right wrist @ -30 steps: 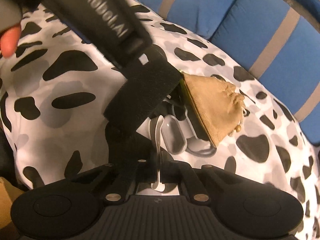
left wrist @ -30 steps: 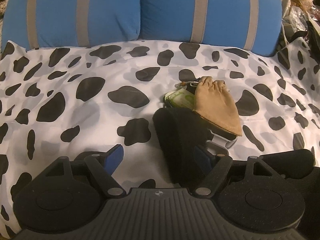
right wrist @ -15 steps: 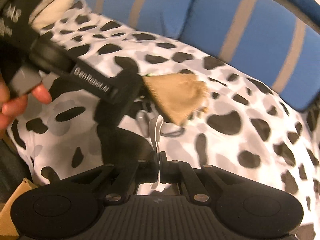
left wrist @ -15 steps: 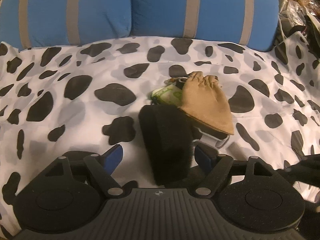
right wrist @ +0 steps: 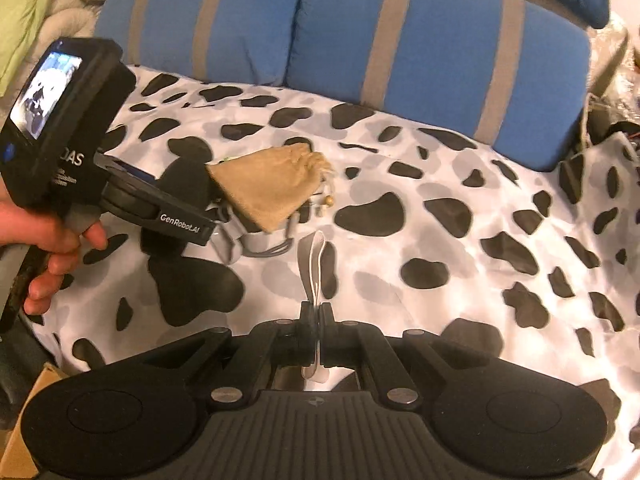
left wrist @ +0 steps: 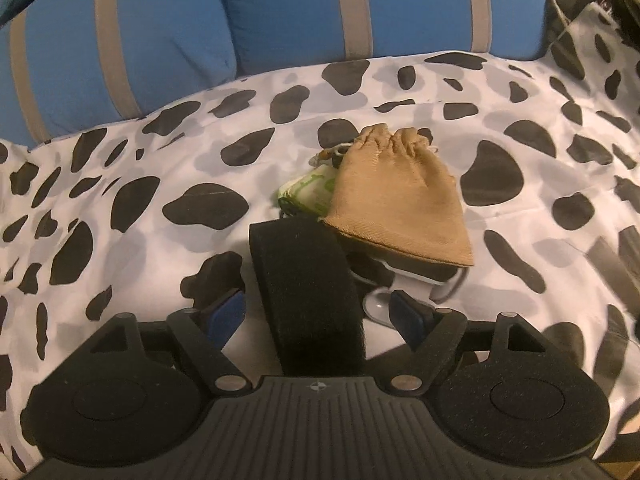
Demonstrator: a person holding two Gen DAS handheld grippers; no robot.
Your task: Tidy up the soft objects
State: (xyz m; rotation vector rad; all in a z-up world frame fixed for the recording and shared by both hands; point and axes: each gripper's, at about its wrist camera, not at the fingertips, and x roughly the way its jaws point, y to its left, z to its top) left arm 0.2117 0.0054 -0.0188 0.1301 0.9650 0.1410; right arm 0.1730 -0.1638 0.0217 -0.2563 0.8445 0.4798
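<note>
"GenRobot.AI" is printed in white along the side of the left claw (right wrist: 176, 200), seen from the right wrist view; above it on the handle body are the letters "DAS" with smaller lines under them too fine to read, and a small lit screen (right wrist: 46, 94) sits on top. A hand (right wrist: 44, 248) grips that handle at the left edge.

The left claw (left wrist: 320, 316) stands released, its blue-padded fingers (left wrist: 224, 314) wide apart. Between them runs a black fuzzy strap (left wrist: 308, 292), which does not seem pressed by either pad. Just past the strap's far end lies a tan pouch (left wrist: 396, 200) with a gathered drawstring top, resting on a cow-print sheet (left wrist: 120, 208). A white-and-green packet (left wrist: 310, 194) pokes out from under the pouch's left side, and a grey case (left wrist: 424, 276) shows from under its near edge, just ahead of the right finger.

The right claw (right wrist: 317, 312) is clenched on a thin white strap (right wrist: 314, 264), which rises from the pinched fingers toward the pouch (right wrist: 268, 194) and the grey case (right wrist: 256, 240). The pouch lies ahead and to the left of this claw, apart from it.

Blue cushions (right wrist: 440, 52) with grey stripes line the far edge of the sheet.
</note>
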